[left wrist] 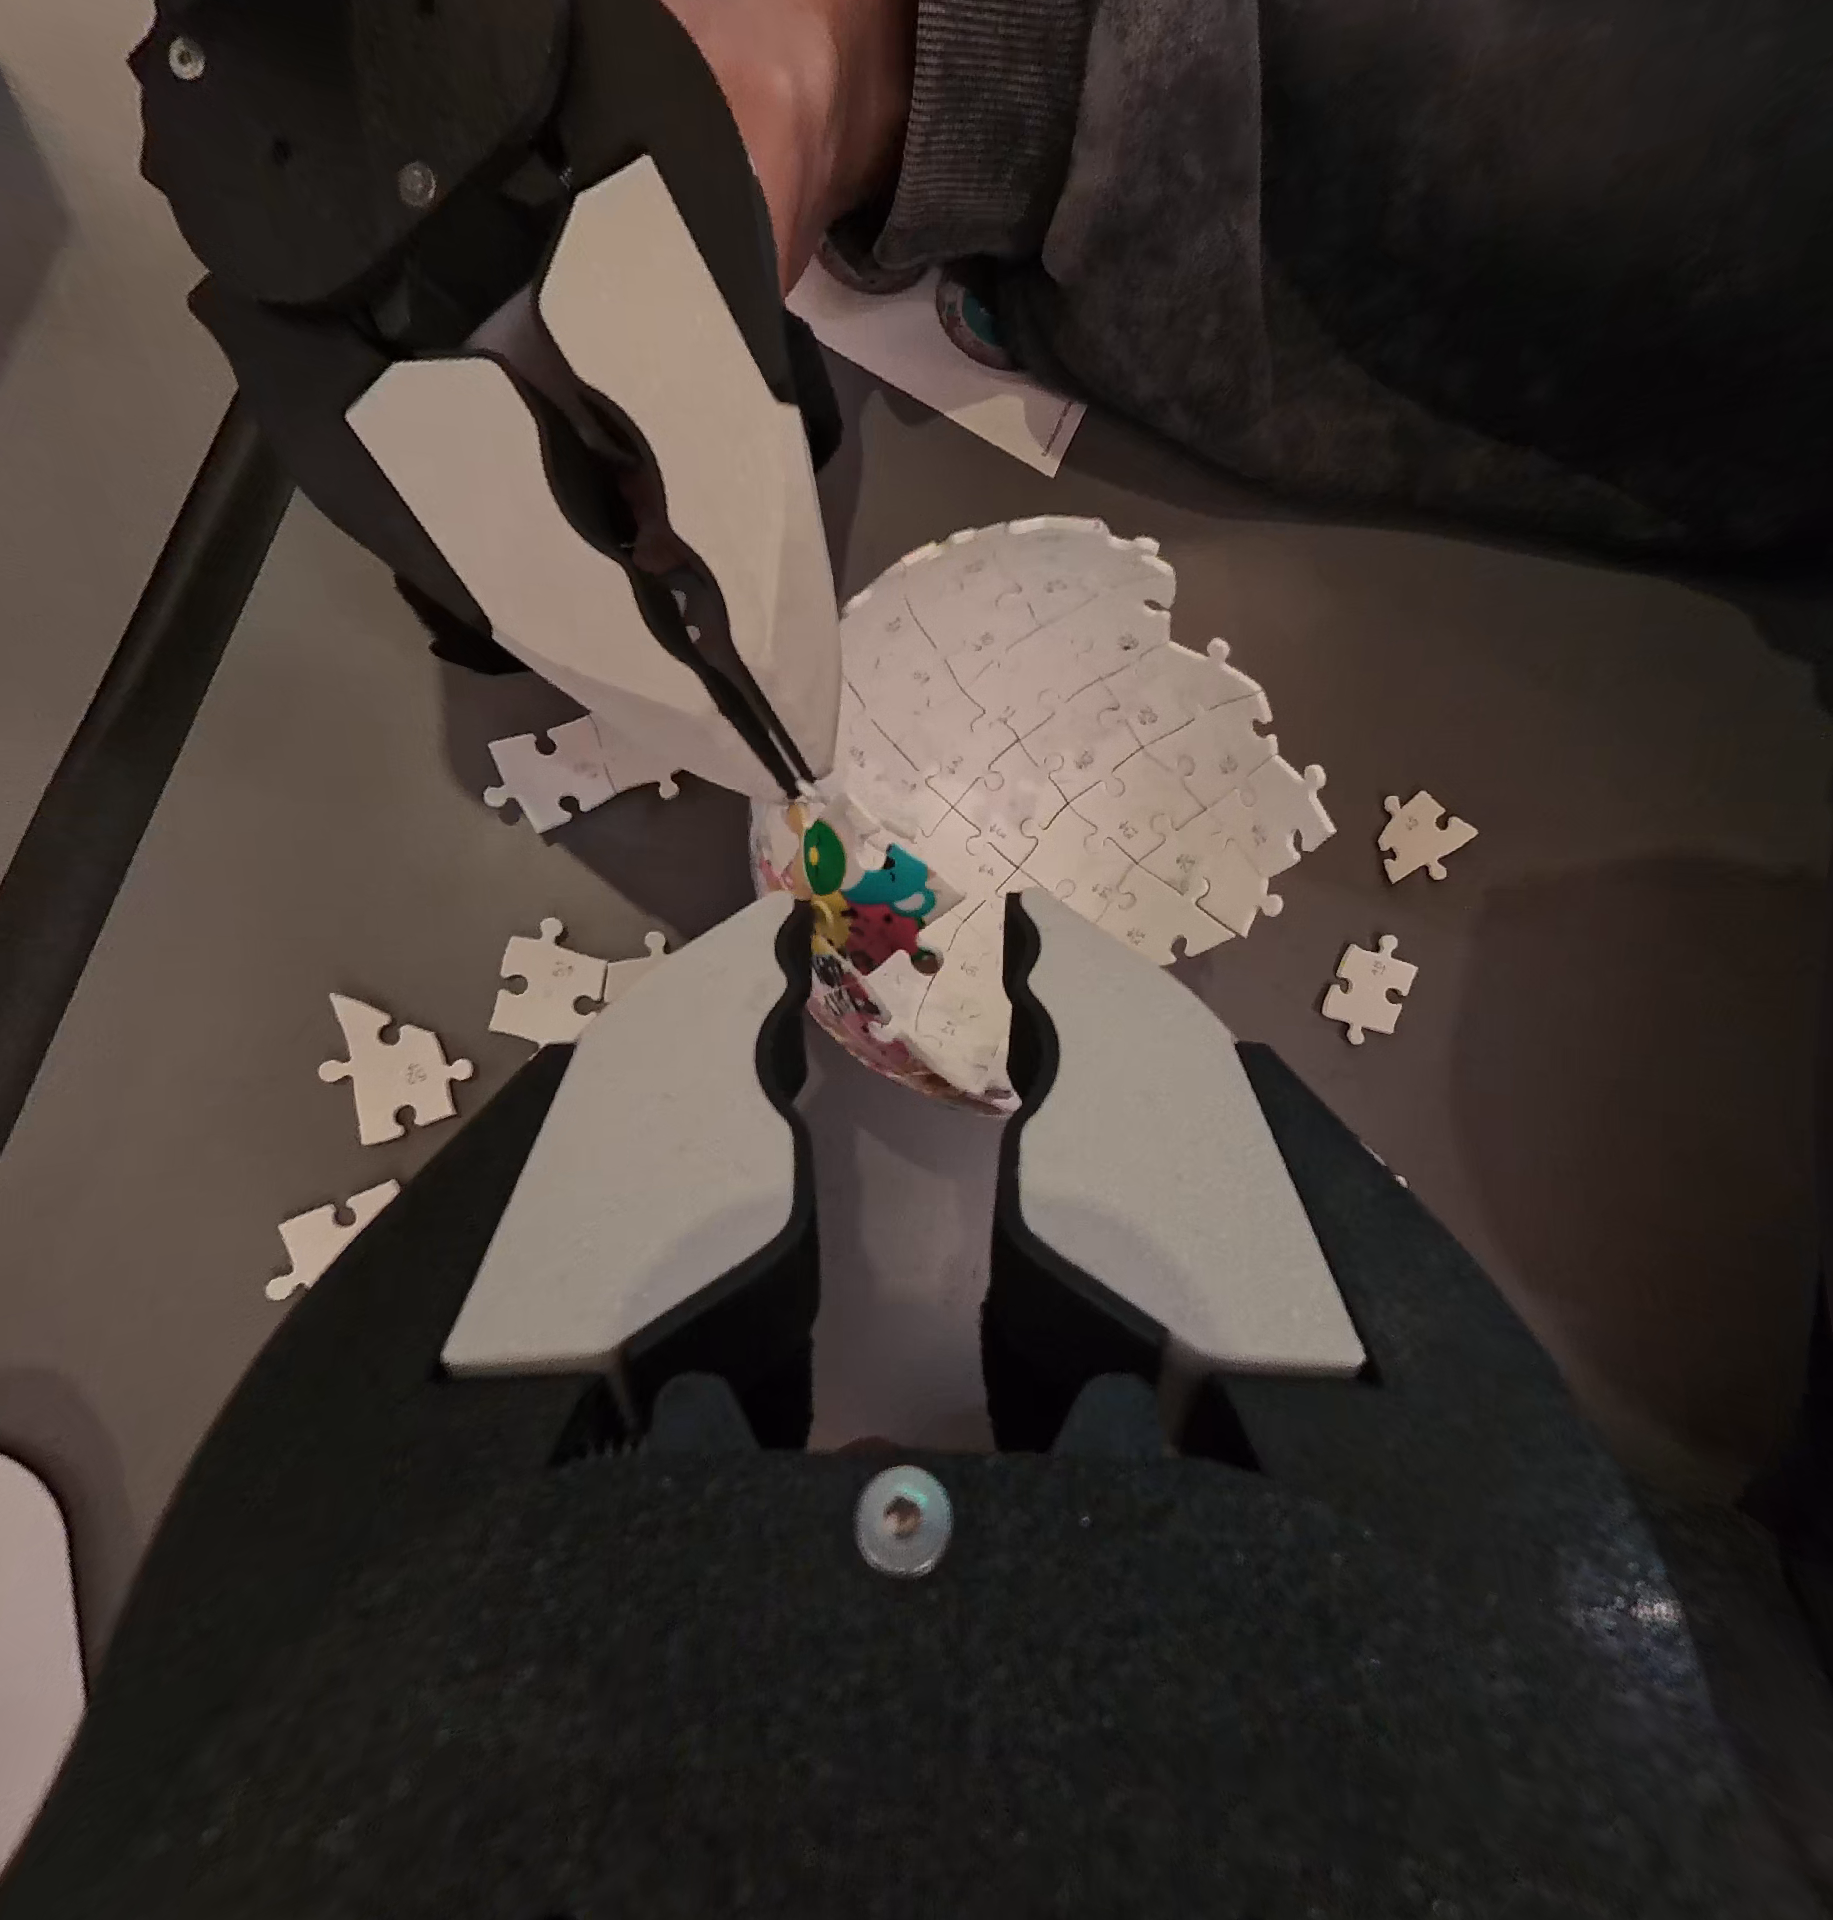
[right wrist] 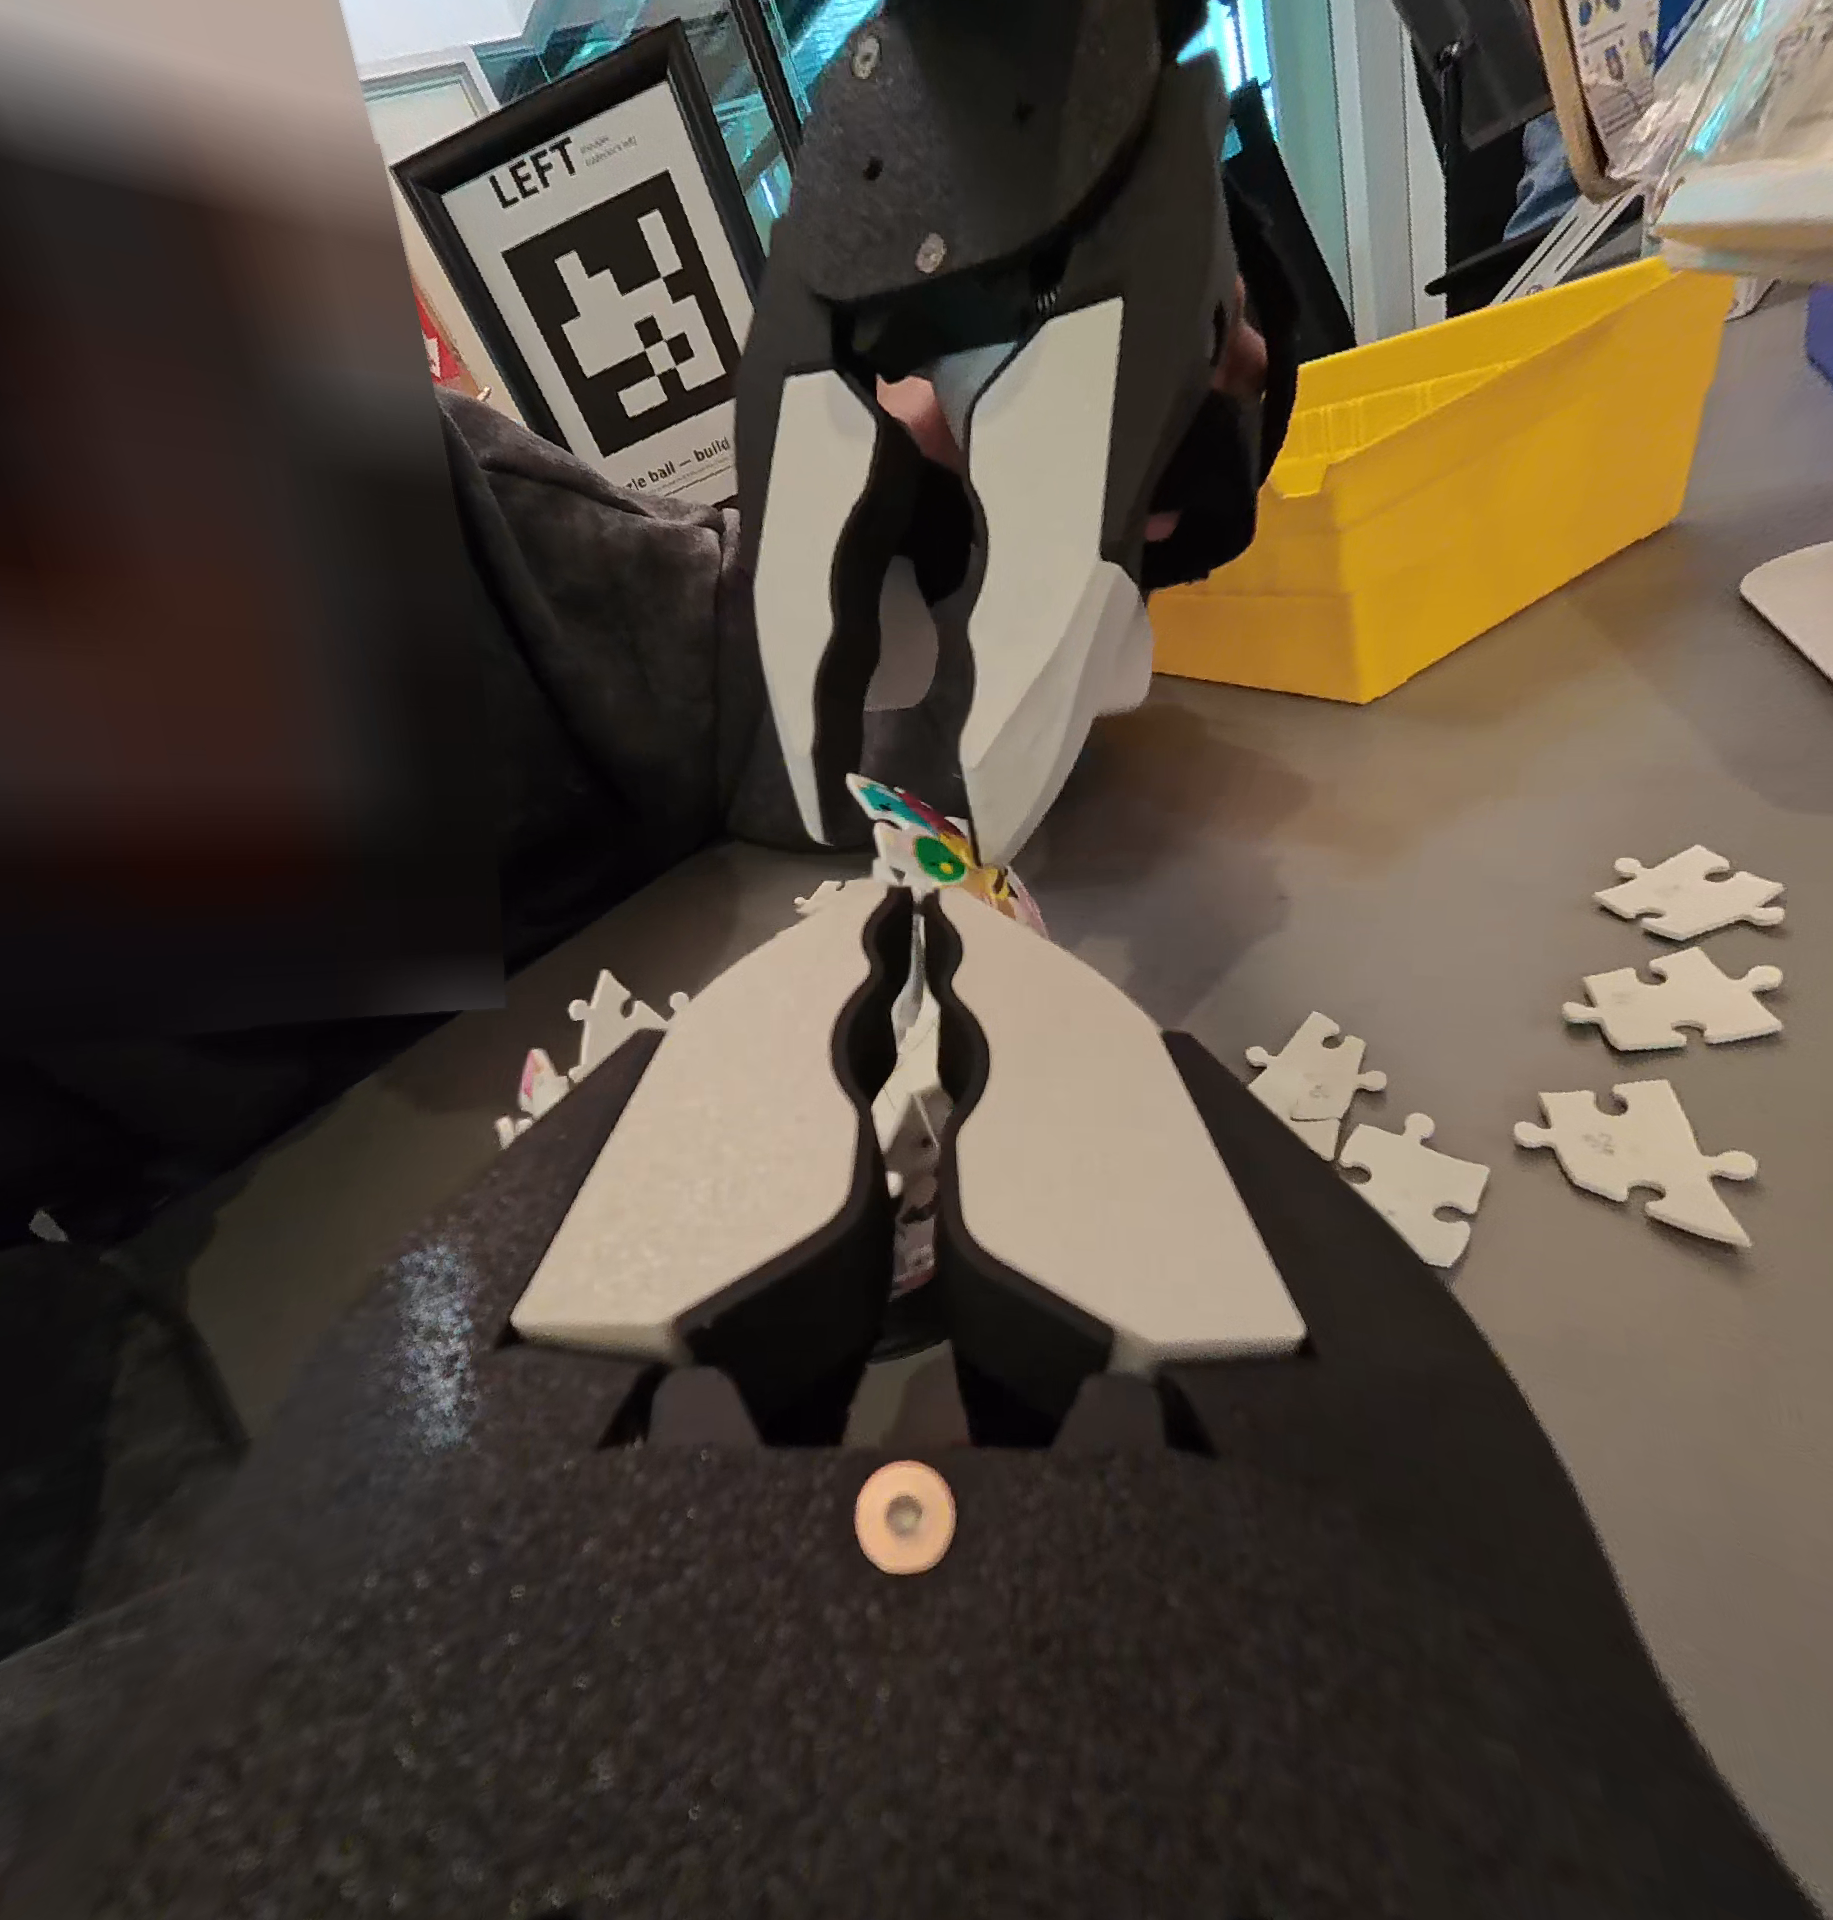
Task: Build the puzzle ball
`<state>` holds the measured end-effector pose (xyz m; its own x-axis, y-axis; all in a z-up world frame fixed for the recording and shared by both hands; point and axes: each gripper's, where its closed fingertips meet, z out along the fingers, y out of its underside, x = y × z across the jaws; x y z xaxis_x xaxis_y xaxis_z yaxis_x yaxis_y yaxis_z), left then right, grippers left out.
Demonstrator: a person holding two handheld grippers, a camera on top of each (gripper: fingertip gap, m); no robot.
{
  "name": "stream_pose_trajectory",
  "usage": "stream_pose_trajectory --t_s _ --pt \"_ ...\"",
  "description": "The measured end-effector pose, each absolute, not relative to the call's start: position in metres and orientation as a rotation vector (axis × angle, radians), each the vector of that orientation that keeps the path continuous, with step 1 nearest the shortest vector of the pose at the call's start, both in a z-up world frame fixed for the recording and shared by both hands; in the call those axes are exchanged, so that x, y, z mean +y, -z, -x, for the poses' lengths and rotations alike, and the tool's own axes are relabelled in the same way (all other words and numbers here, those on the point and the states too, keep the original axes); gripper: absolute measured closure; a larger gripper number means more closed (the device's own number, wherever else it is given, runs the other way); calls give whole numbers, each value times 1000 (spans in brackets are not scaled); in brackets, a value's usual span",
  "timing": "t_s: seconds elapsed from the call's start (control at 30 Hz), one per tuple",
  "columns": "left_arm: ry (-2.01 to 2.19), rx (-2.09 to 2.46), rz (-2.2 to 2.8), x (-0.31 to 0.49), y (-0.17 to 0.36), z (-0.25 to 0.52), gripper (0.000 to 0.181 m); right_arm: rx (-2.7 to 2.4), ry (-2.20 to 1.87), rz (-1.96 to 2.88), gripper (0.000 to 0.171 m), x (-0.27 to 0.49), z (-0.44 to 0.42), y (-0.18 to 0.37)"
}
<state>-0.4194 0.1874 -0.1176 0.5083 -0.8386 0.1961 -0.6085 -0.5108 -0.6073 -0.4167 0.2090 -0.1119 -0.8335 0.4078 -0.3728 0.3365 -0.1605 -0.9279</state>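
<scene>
The partial puzzle ball (left wrist: 1078, 769) is a curved shell of joined pieces, white inside and coloured outside, resting on the grey table (left wrist: 1514, 1091). My left gripper (left wrist: 901, 914) is closed around the shell's near edge, with a finger against each side. My right gripper (left wrist: 803, 795) comes in from the upper left, shut, with its tips at the shell's coloured rim. In the right wrist view my right gripper (right wrist: 907, 904) pinches a thin puzzle piece (right wrist: 907, 1003) edge-on. Just beyond it the shell's coloured rim (right wrist: 933, 847) sits between the left gripper's (right wrist: 907, 842) fingers.
Several loose white pieces lie around the shell, on its left (left wrist: 398, 1075) and right (left wrist: 1426, 836), and in the right wrist view (right wrist: 1670, 1003). A yellow bin (right wrist: 1463, 499) and a framed marker sign (right wrist: 600, 301) stand behind. A sleeve (left wrist: 1307, 260) and a paper sheet (left wrist: 933, 364) are close by. My two grippers' fingertips are within a few centimetres of each other.
</scene>
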Motion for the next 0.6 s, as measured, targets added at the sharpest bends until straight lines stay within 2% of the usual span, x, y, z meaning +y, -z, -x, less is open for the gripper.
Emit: stream_pose_trajectory --t_s 0.3,0.6 --pt "650 1177 2285 189 117 420 147 -1946 -2084 847 169 214 410 104" --pt "679 967 2058 213 65 417 140 -1729 -1684 846 169 226 417 40"
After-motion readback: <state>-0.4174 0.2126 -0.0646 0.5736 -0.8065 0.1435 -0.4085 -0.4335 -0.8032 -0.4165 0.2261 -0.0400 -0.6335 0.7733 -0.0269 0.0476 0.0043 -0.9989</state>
